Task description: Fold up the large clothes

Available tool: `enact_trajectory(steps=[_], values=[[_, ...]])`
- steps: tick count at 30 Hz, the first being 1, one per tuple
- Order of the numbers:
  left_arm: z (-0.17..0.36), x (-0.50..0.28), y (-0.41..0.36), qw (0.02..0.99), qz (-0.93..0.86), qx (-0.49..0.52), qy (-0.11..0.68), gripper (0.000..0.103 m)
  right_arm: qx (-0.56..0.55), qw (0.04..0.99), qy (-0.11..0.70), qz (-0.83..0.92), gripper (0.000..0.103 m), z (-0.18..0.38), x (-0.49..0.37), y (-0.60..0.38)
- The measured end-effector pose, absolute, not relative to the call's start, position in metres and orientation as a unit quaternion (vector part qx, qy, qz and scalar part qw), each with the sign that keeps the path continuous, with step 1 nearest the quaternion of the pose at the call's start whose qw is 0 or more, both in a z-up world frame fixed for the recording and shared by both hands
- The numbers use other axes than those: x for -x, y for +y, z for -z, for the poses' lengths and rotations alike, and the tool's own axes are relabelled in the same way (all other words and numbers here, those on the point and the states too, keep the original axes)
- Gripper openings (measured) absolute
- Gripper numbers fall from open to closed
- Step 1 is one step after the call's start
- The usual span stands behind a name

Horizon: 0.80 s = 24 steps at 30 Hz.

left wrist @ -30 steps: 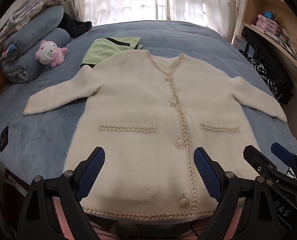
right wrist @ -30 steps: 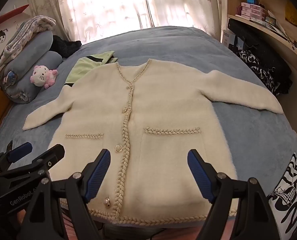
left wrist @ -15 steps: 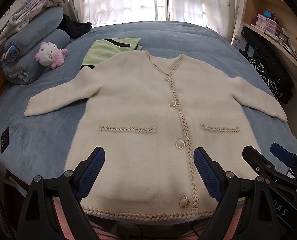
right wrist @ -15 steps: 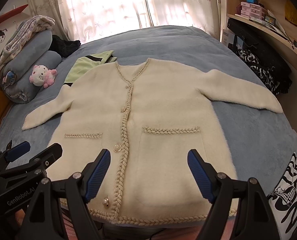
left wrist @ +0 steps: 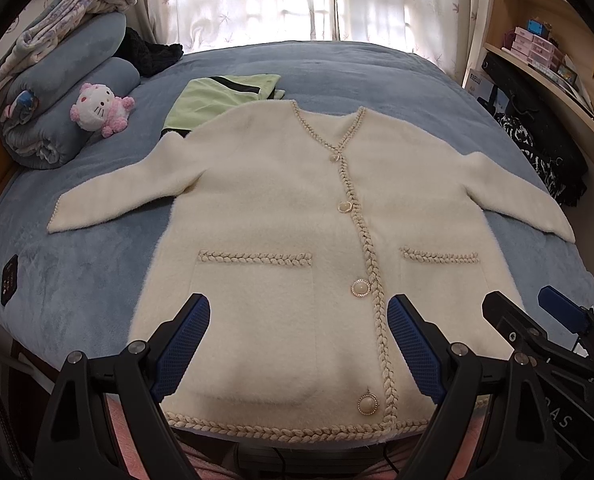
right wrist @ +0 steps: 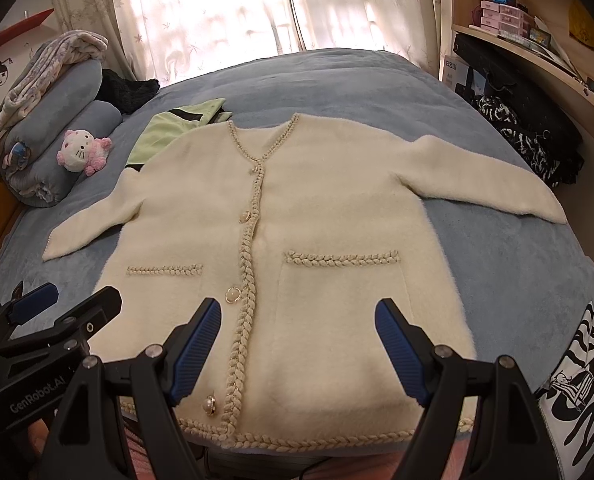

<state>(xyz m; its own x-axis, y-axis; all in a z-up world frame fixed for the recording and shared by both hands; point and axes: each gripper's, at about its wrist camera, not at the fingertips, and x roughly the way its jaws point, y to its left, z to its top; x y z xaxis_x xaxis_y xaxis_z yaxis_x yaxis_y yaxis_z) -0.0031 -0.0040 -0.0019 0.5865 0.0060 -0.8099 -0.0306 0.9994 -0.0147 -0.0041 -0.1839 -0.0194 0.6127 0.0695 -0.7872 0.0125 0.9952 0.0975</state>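
Observation:
A cream fluffy cardigan (left wrist: 281, 216) (right wrist: 317, 220) with braided trim and pearl buttons lies flat, front up, on the blue bed, sleeves spread to both sides. Its hem is at the near bed edge. My left gripper (left wrist: 299, 322) hovers open above the lower left pocket area, holding nothing. My right gripper (right wrist: 297, 322) hovers open above the lower right pocket, also holding nothing. Each gripper shows at the edge of the other's view: the right gripper (left wrist: 529, 312) and the left gripper (right wrist: 69, 300).
A light green garment (left wrist: 221, 98) lies folded behind the cardigan's left shoulder. A pink plush toy (left wrist: 99, 108) and rolled blue blankets (left wrist: 57, 92) sit at far left. A dark phone-like device (left wrist: 9, 280) lies on the bed's left. Shelves and dark bags (left wrist: 537, 132) stand right.
Both views drifted very slightly; the cardigan and both open grippers keep the same places.

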Motion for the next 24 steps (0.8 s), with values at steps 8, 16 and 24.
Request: enact_trajectory(steps=[8, 16, 24], values=[[0.004, 0.002, -0.004, 0.889, -0.010, 0.014, 0.458, 0.089, -0.046, 0.896, 0.442, -0.015, 0.080, 0.026, 0.003, -0.186], [0.005, 0.003, -0.003, 0.887, -0.009, 0.015, 0.461, 0.089, -0.046, 0.893, 0.447, -0.014, 0.080, 0.029, 0.001, -0.183], [0.005, -0.001, -0.003, 0.888, -0.006, 0.014, 0.460, 0.089, -0.047, 0.892, 0.449, -0.014, 0.080, 0.029, 0.000, -0.183]])
